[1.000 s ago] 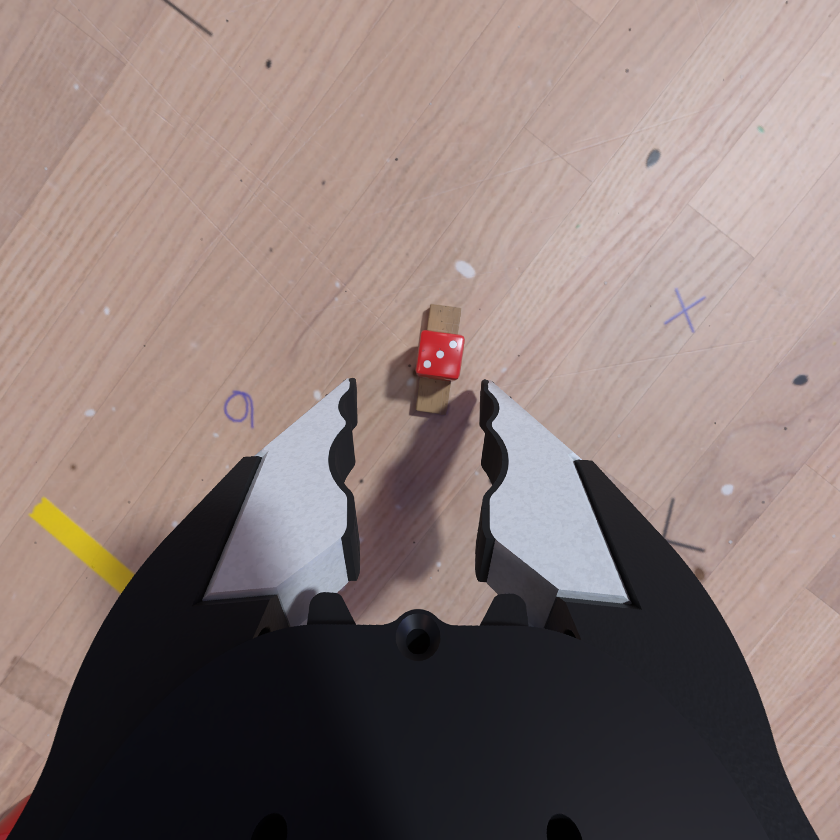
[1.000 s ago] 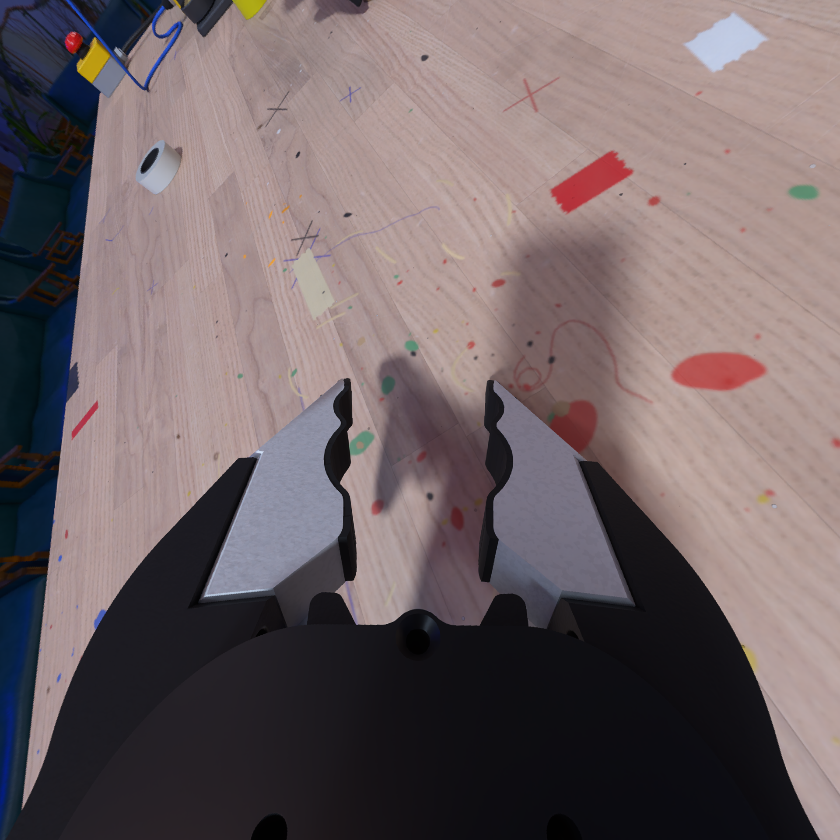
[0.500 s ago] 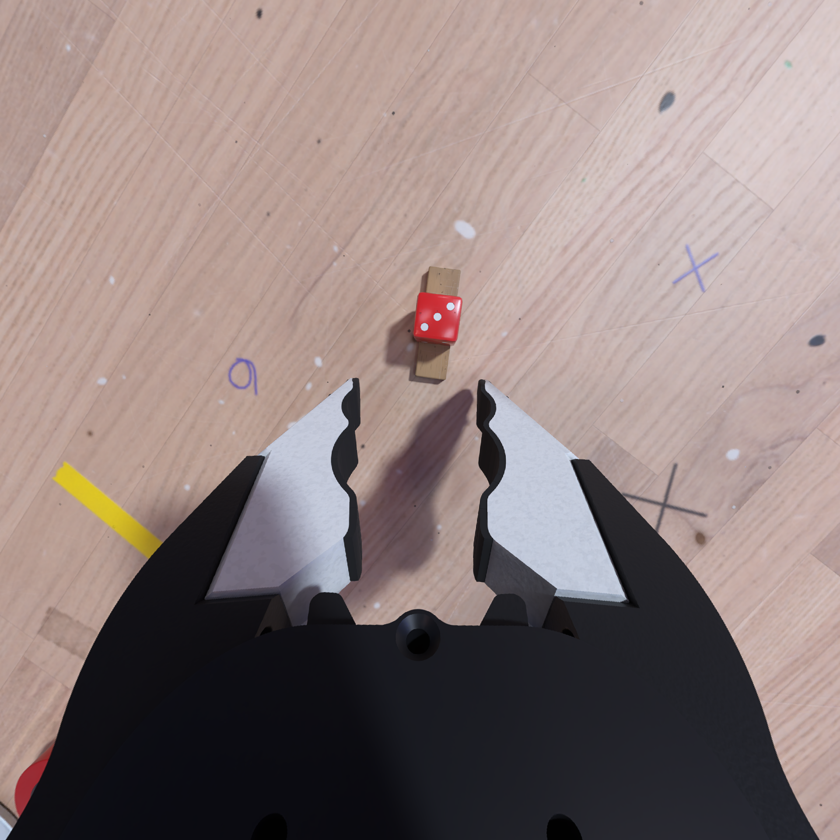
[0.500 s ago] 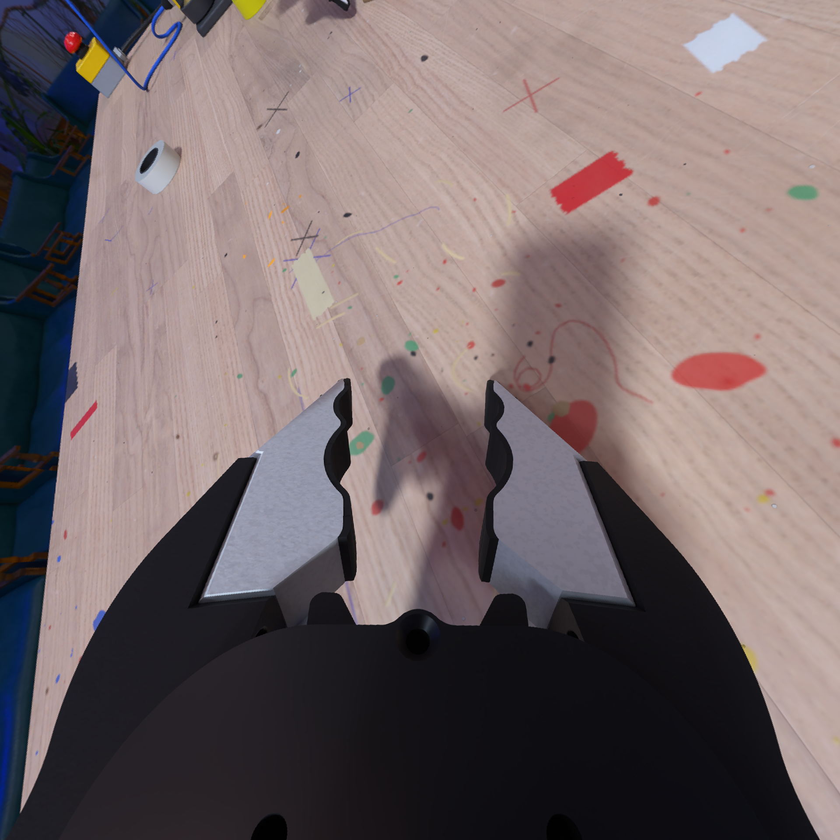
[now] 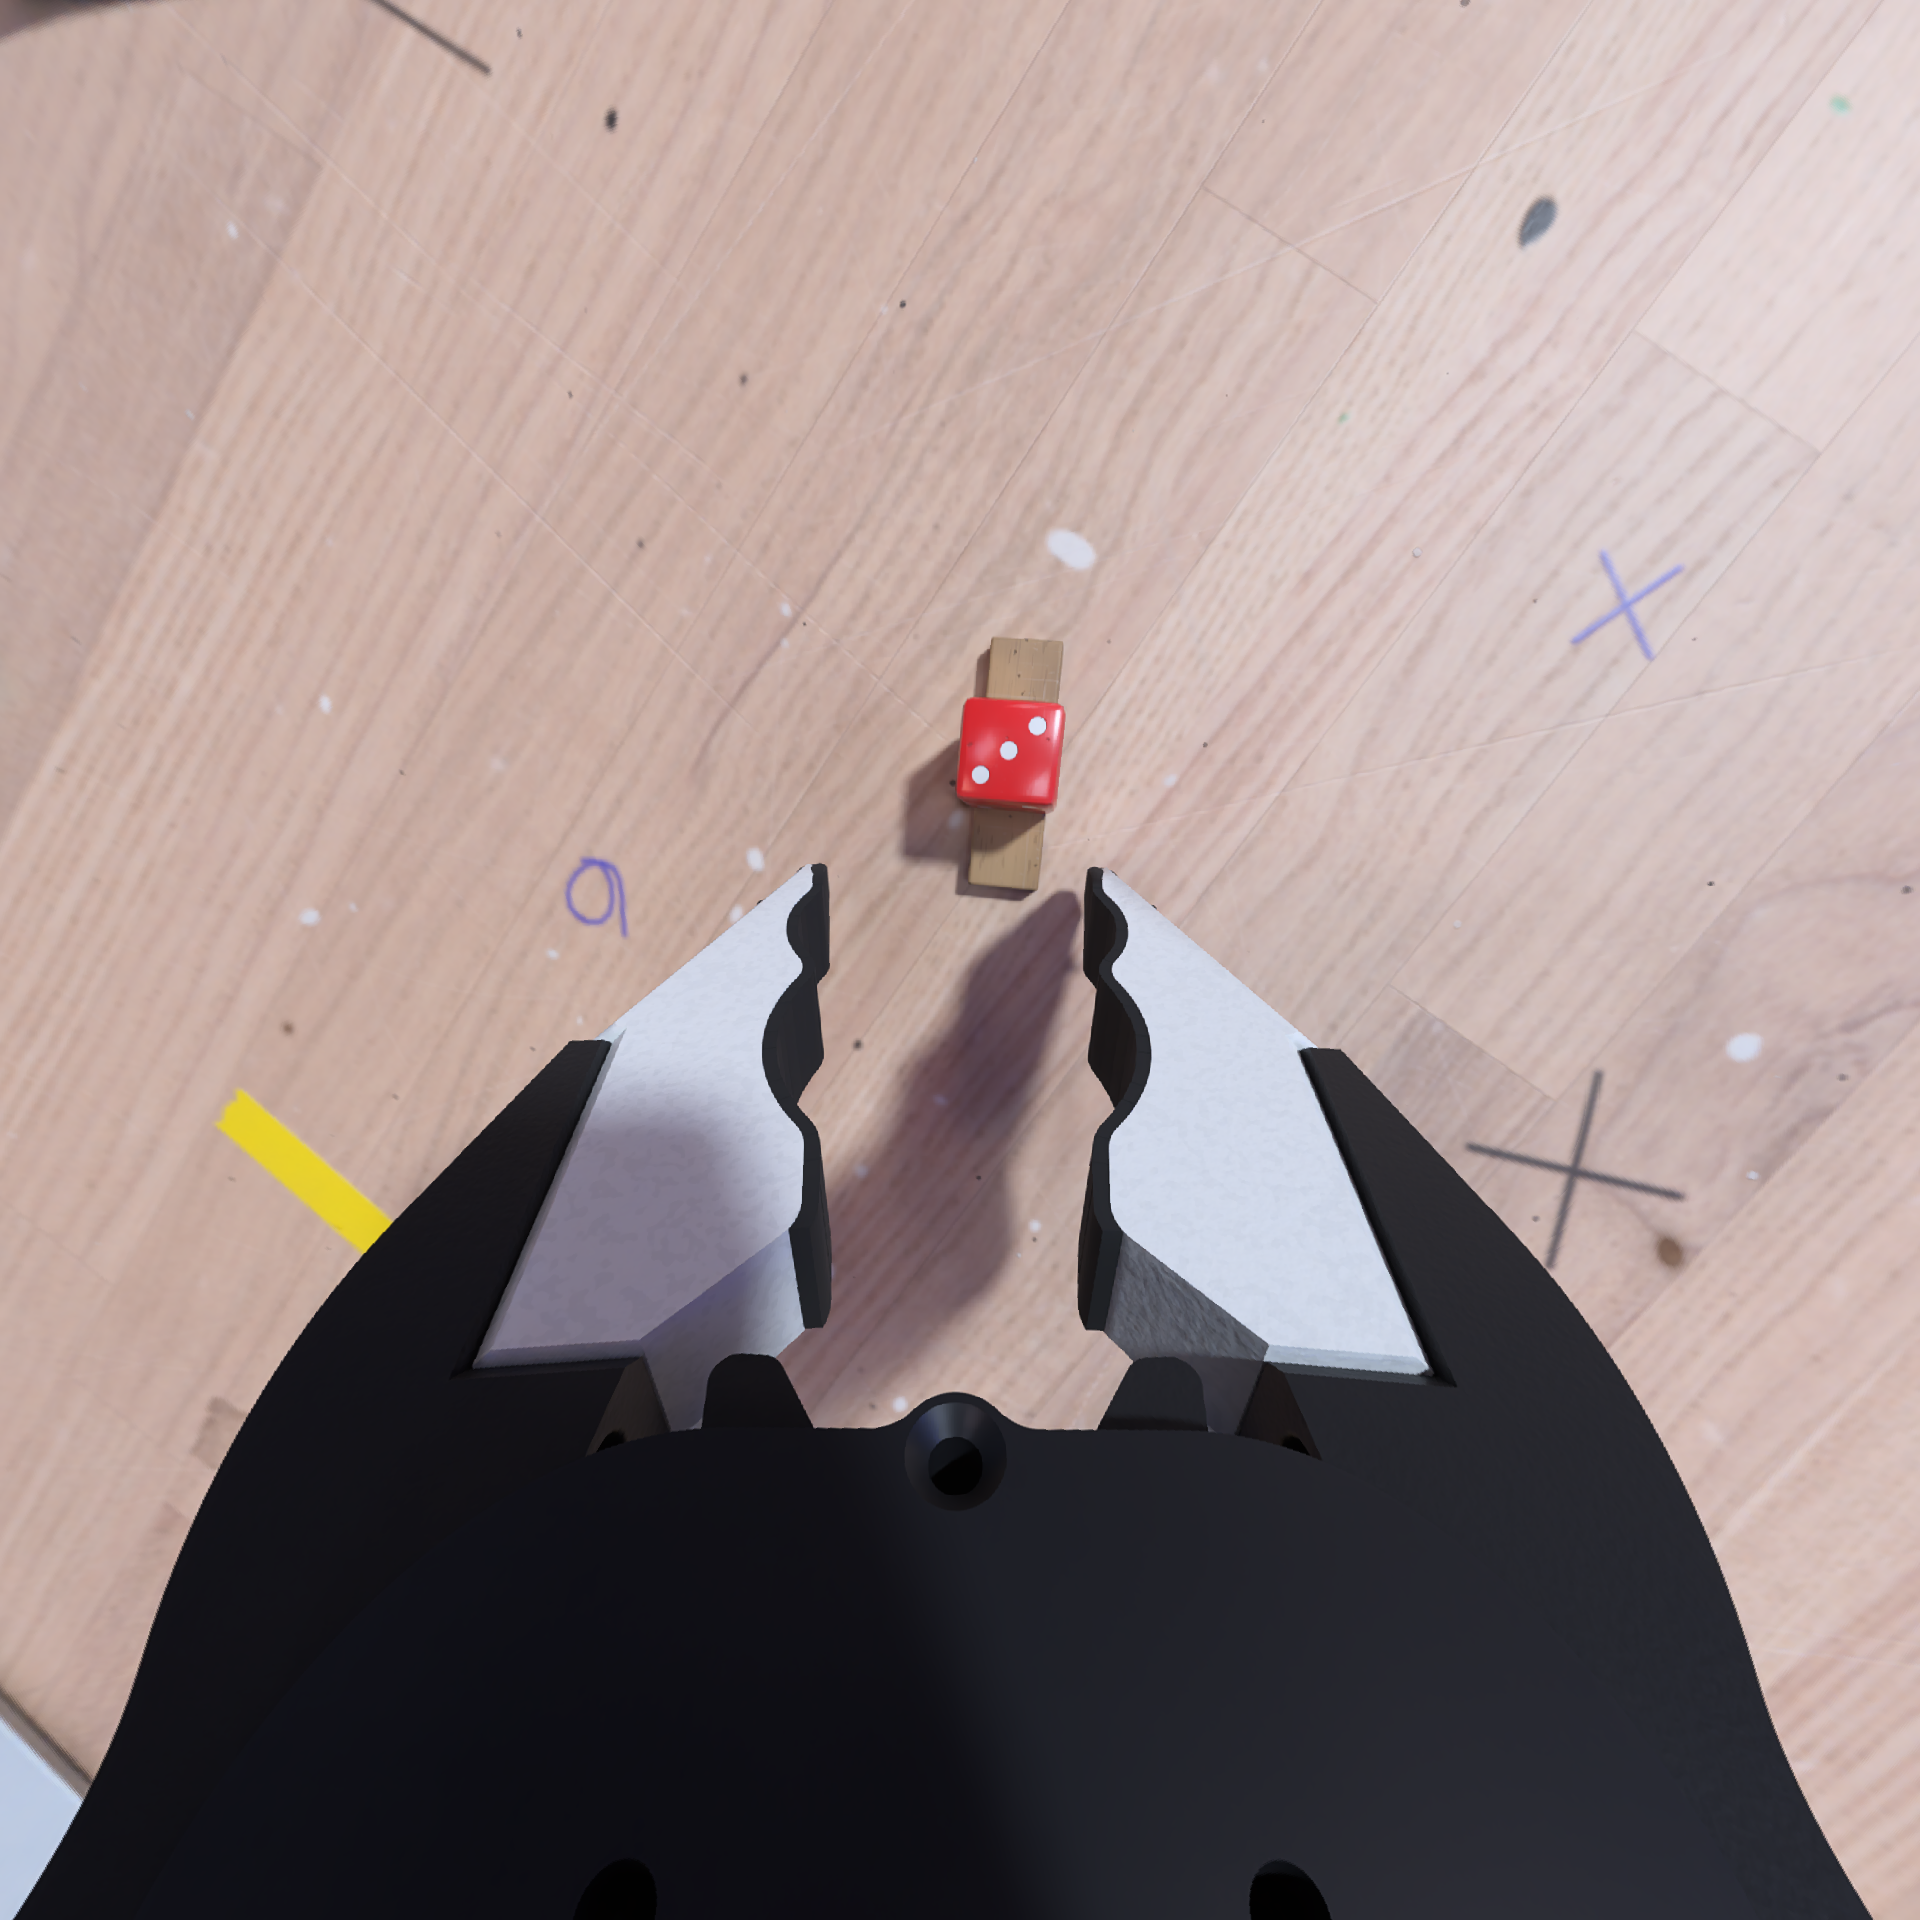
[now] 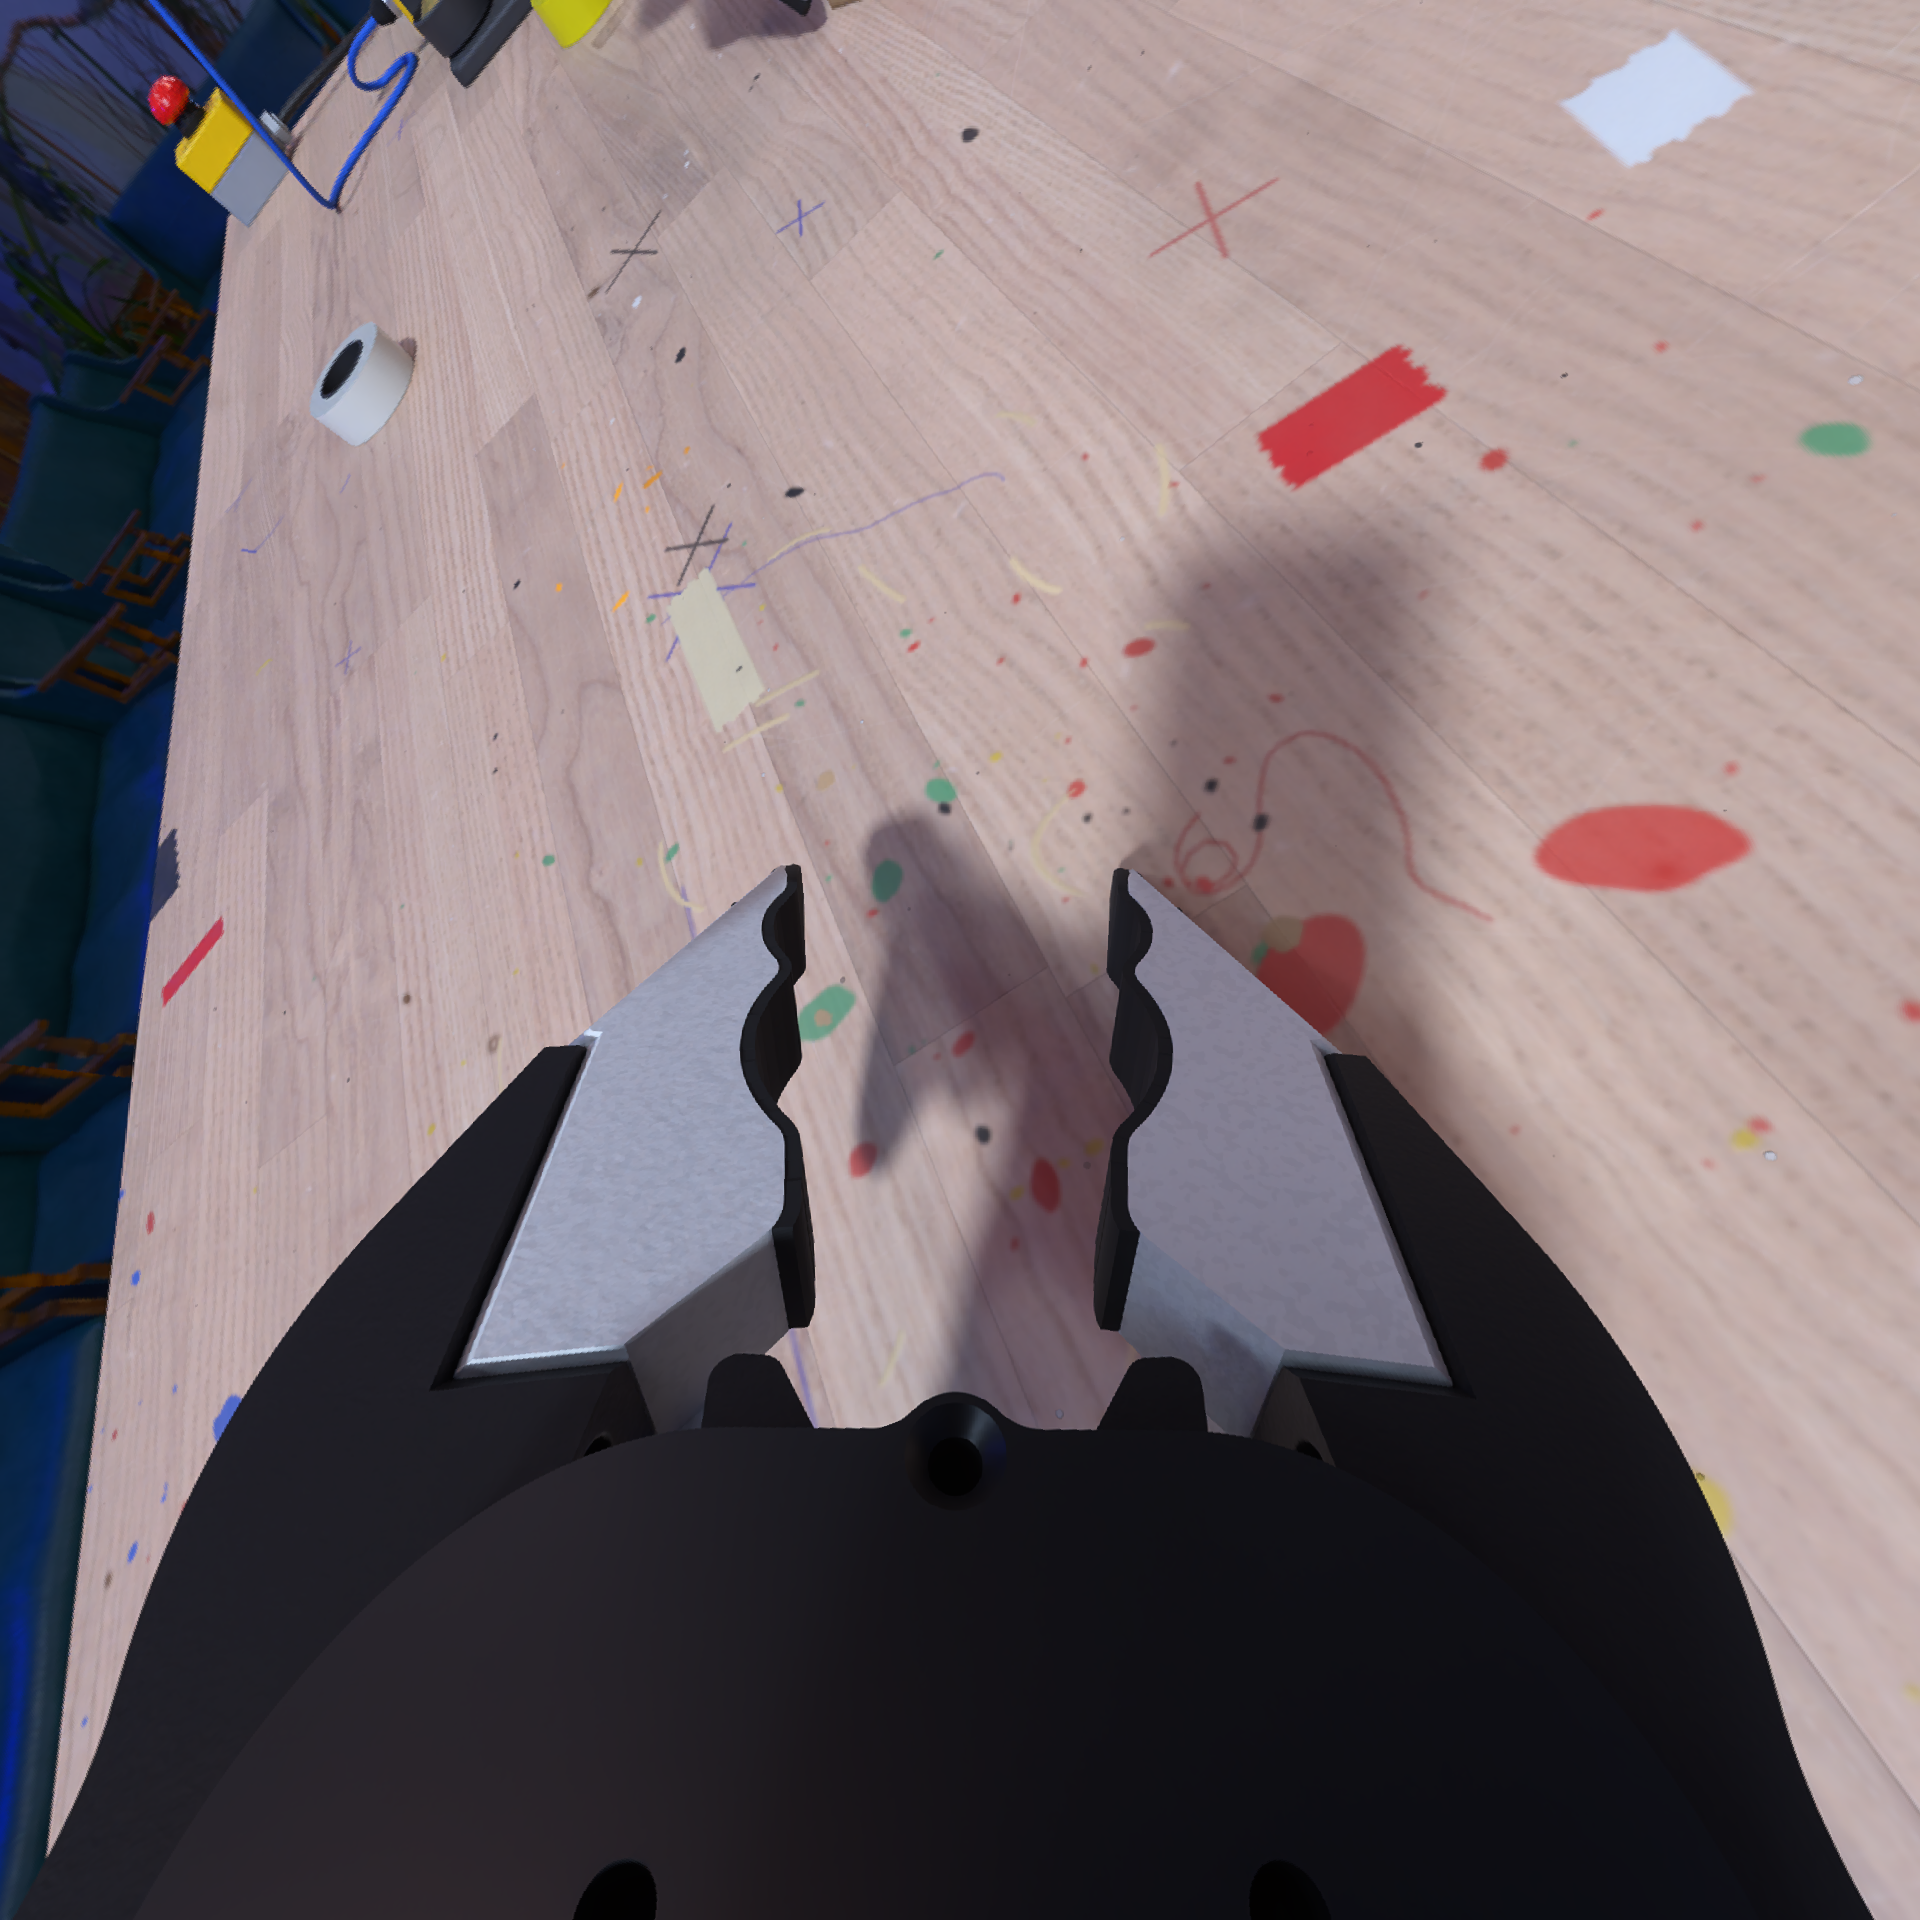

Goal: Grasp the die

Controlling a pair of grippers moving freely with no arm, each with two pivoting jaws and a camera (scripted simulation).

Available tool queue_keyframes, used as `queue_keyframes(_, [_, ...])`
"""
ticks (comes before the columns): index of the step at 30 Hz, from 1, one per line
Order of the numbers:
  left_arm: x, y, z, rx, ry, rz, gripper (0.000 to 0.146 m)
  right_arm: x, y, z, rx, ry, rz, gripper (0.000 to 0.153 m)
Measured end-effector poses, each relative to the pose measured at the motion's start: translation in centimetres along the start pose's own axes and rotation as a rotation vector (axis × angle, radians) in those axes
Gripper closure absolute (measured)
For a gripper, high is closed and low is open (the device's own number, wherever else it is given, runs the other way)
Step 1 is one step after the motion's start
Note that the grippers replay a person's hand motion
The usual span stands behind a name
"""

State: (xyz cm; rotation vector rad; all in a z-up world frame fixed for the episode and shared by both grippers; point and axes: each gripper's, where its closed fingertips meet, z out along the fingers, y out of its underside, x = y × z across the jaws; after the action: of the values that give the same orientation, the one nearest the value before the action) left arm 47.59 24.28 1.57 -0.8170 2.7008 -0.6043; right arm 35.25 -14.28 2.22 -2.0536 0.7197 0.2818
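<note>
A red die (image 5: 1010,751) with three white pips on its top face sits on a brown strip of tape (image 5: 1016,767) on the wooden table. My left gripper (image 5: 956,883) is open and empty, above the table, with the die just ahead of its fingertips and slightly right of centre. My right gripper (image 6: 956,883) is open and empty over a paint-spattered part of the table; the die does not show in the right wrist view.
In the right wrist view a white tape roll (image 6: 362,382) lies at the far left, and a yellow-grey button box (image 6: 223,156) with a blue cable (image 6: 353,94) at the far corner. The table's left edge (image 6: 156,935) runs along the frame.
The left gripper's view has shifted: the die first slid farther ahead of the fingertips, then stayed about there. The right gripper has not moved.
</note>
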Motion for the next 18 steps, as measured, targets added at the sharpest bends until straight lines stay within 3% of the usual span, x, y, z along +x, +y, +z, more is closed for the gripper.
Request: queue_keyframes(18, [1.2, -2.2, 1.1, 0.086, 0.004, 0.104, 0.121, 0.0, 0.0, 0.0, -0.002, 0.000, 0.002, 0.094])
